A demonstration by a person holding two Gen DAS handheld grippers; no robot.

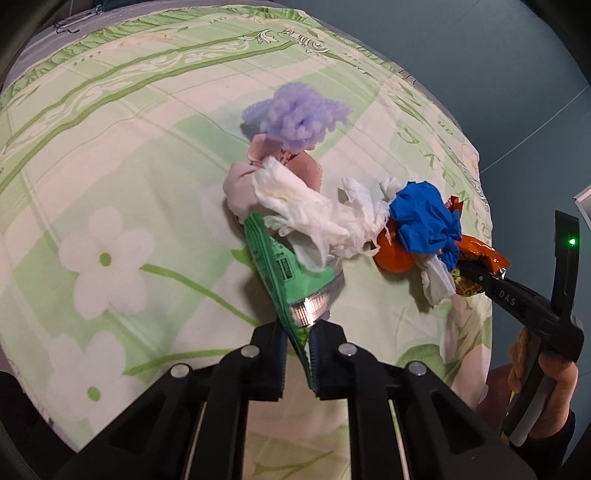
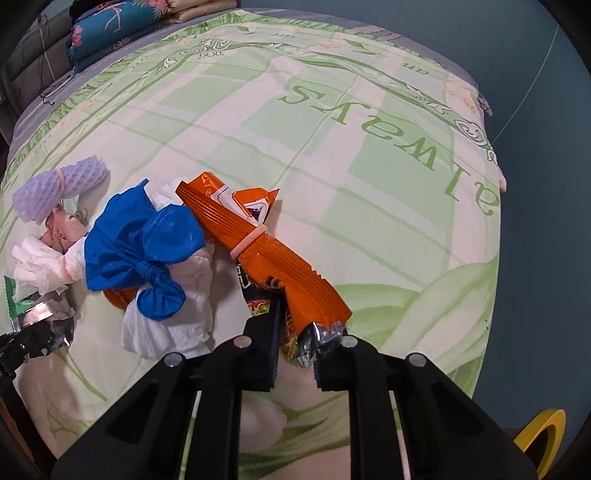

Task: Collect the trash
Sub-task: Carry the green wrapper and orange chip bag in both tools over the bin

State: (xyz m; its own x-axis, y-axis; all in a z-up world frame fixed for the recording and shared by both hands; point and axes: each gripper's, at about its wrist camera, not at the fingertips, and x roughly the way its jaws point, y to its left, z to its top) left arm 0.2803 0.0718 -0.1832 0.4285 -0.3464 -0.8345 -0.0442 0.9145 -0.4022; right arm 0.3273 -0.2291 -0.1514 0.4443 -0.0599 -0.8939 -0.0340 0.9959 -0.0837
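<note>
Right now the left tool (image 1: 297, 345) is clamped on the near end of a green snack wrapper (image 1: 280, 269), its pads pressed together on the thin foil edge. That wrapper's long axis runs from the pads away up the left wrist view, leaning a little to the left, and its far end disappears under a crumpled white tissue (image 1: 314, 214).

Likewise the right tool (image 2: 295, 354) is clamped on the crumpled near end of an orange snack wrapper (image 2: 258, 236). This wrapper is long and ribbed, with a pale rubber band (image 2: 249, 242) around its middle; its long axis runs diagonally from the pads up and to the left in the right wrist view, ending in a torn, folded mouth.

Both wrappers belong to one loose heap of trash near the edge of a bed (image 2: 332, 155). Beside the orange wrapper lies a knotted blue plastic bag (image 2: 144, 243) on top of more white tissue (image 2: 173, 317). Farther along are a pinkish wad (image 1: 240, 184) and a purple foam net sleeve (image 1: 295, 118), also with a band round it.

The bed is covered with a pale green and cream sheet printed with white flowers, green stems and green lettering. Folded bedding in blue and tan (image 2: 122, 22) is stacked at its far corner. Around the bed the floor (image 1: 498, 74) is dull blue, and a yellow ring-shaped object (image 2: 543, 435) shows at the lower right of the right wrist view. A hand (image 1: 546, 387) grips the right tool's handle.
</note>
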